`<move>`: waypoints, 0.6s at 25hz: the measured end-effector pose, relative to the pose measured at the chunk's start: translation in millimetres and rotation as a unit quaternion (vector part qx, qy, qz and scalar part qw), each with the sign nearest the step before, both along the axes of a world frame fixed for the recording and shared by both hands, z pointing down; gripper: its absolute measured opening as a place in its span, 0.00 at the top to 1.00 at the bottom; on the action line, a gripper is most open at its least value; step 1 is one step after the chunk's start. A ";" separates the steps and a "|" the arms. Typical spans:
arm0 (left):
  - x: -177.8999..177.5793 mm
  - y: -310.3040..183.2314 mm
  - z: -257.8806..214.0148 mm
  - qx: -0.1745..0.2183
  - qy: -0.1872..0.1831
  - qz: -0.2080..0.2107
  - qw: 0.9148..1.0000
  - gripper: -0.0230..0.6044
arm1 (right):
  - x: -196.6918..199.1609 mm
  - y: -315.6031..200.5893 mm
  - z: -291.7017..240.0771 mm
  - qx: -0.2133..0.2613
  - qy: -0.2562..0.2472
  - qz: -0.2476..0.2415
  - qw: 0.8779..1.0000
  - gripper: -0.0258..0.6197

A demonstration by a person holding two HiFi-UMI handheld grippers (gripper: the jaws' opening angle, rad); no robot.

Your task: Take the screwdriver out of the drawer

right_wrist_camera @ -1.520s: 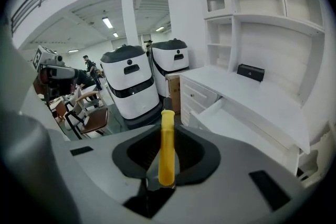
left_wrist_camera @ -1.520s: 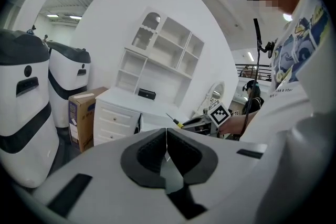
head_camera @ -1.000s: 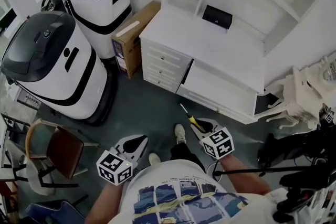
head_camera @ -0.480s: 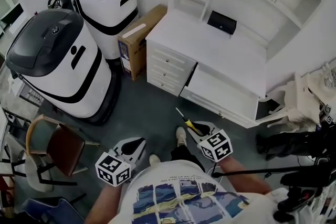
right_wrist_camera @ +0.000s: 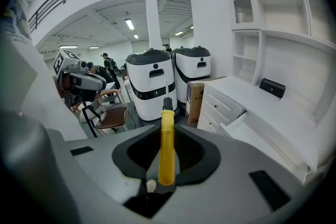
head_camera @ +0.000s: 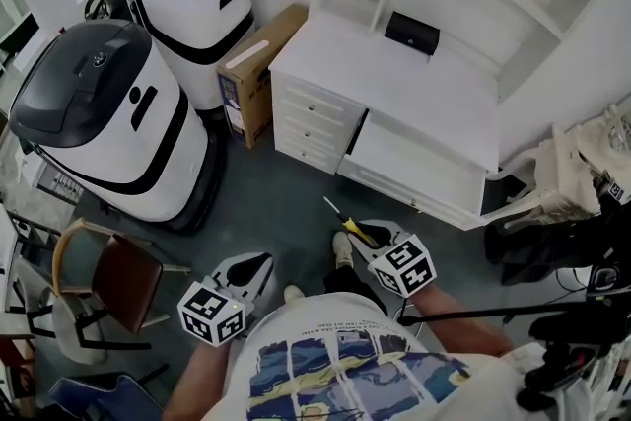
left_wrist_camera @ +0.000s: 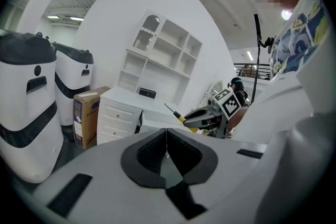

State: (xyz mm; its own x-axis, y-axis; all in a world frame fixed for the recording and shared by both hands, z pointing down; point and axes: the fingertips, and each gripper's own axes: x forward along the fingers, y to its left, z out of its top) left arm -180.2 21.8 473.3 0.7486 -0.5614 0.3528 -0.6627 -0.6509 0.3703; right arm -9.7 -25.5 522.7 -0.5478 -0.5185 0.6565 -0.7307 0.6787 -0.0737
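My right gripper is shut on a screwdriver with a yellow handle and a thin dark shaft. It holds the tool above the grey floor, in front of the white desk's pulled-out wide drawer. In the right gripper view the yellow handle stands upright between the pads of that gripper, with the shaft pointing away. My left gripper hangs lower left, near the person's shirt. Its jaws meet with nothing between them. The left gripper view shows the right gripper carrying the screwdriver.
Two large white-and-black machines stand at the left, with a cardboard box leaning beside the desk's small drawers. A black box sits on the desktop. A brown chair is lower left; black stands and cables are at the right.
The right gripper, with the screwdriver in it, has shifted slightly up and left in the head view. The left gripper has stayed where it was.
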 end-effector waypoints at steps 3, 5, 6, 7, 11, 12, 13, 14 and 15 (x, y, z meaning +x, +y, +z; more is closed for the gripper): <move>-0.6 -1.2 -0.4 0.001 0.001 0.003 1.000 0.94 | -2.1 -0.9 0.7 0.002 0.001 -0.001 1.000 0.81; -0.2 -1.5 0.0 -0.001 0.001 0.004 1.000 0.94 | -2.4 -0.9 1.4 0.000 0.002 -0.001 1.000 0.81; 0.4 -1.7 0.2 -0.001 0.002 0.005 1.000 0.94 | -2.1 -0.9 1.8 0.000 0.002 0.000 1.000 0.81; 1.0 -1.7 0.5 -0.002 0.002 0.006 1.000 0.94 | -1.7 -0.8 2.4 -0.001 0.002 0.001 1.000 0.81; -1.8 -0.9 3.1 -0.004 0.000 0.008 1.000 0.94 | -4.7 -0.7 6.8 -0.003 0.000 0.002 1.000 0.81; -3.1 -0.8 3.4 -0.005 -0.001 0.007 1.000 0.94 | -6.3 -1.0 7.4 -0.004 0.000 0.002 1.000 0.81; -3.7 -0.7 3.6 -0.006 -0.001 0.006 1.000 0.94 | -7.3 -1.1 7.7 -0.004 -0.001 0.001 1.000 0.81; -3.4 -0.7 3.6 -0.007 -0.002 0.006 1.000 0.94 | -7.3 -1.2 7.8 -0.005 -0.002 0.000 1.000 0.81; -1.9 -1.1 3.2 -0.008 -0.003 0.006 1.000 0.94 | -6.3 -1.4 7.5 -0.007 -0.002 0.000 1.000 0.81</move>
